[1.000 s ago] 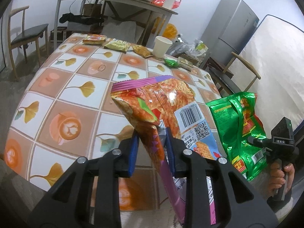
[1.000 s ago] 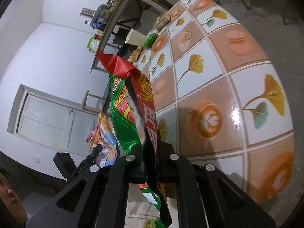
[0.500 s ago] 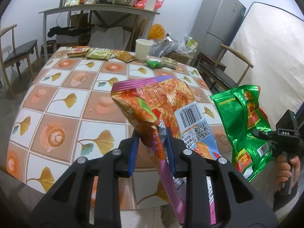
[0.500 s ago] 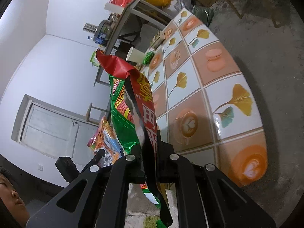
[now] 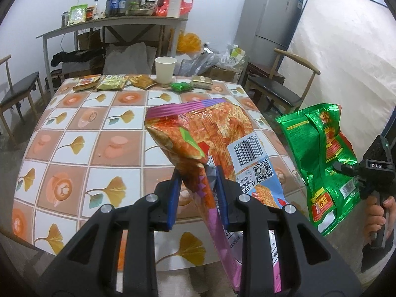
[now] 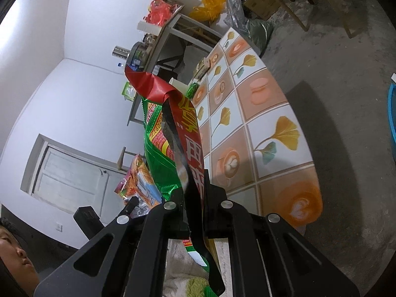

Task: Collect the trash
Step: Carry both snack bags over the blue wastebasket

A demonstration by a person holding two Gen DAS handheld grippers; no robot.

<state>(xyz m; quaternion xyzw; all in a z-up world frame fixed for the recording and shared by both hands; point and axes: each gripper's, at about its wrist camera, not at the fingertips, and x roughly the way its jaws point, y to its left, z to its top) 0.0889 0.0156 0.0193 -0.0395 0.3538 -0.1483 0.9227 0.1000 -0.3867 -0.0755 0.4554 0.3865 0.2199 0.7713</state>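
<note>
My left gripper [image 5: 198, 180] is shut on an orange snack bag [image 5: 210, 136] with a purple seam and a barcode, held in the air off the near edge of the tiled table [image 5: 74, 128]. My right gripper [image 6: 195, 185] is shut on a green and red snack bag [image 6: 168, 133], also held off the table. The green bag [image 5: 319, 153] and the right gripper [image 5: 346, 167] show at the right of the left wrist view. The orange bag [image 6: 141, 183] shows in the right wrist view. Several small wrappers [image 5: 111, 84] and a white paper cup [image 5: 165, 70] stand at the table's far edge.
A cluttered grey side table [image 5: 111, 22] stands behind. Wooden chairs [image 5: 279, 86] stand at right and at left [image 5: 17, 89]. A fridge [image 5: 267, 14] and a mattress [image 5: 346, 57] are at back right. A blue tub rim [image 6: 392, 113] lies on the concrete floor.
Both grippers have pulled back and away from the table with their bags still held. The table looks smaller and farther in both views.
</note>
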